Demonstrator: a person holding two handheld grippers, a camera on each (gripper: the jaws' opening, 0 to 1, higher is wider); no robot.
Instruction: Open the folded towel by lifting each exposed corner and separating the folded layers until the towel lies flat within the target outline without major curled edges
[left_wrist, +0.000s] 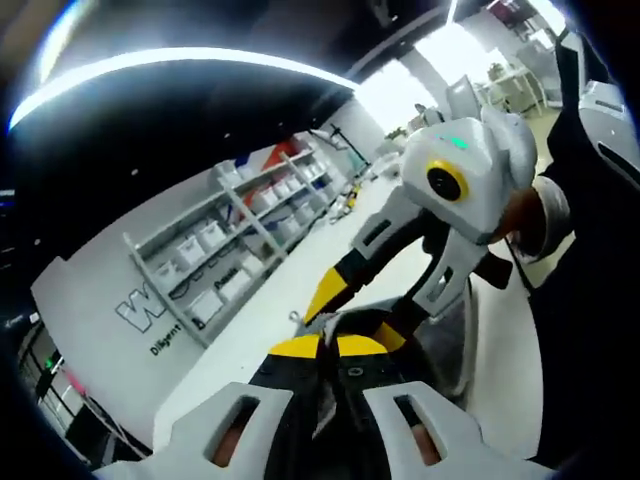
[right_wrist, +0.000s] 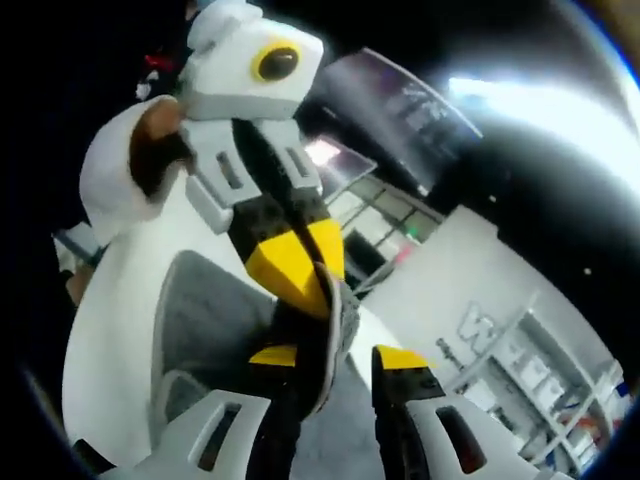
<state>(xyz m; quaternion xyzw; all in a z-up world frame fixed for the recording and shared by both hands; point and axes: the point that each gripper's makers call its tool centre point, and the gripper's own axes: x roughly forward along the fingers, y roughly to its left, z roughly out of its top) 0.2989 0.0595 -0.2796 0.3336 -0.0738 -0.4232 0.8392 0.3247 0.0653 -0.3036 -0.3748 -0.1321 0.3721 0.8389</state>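
The grey towel (right_wrist: 200, 320), lifted off the white worktop (right_wrist: 105, 340), is seen clamped in the left tongs (left_wrist: 335, 355) and, at eleven o'clock in the right gripper view, beside the part-open right tongs (right_wrist: 335, 355); uneven pulling is judged likely to curl an edge.

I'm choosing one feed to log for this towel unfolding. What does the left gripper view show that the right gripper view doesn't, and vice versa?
Left gripper view adds a bright far room area and the person's dark clothing. Right gripper view adds the left gripper pinching the grey towel, with a fold between the right gripper's parted jaws. Shared: both grippers, towel, white table, shelving, wall lettering.
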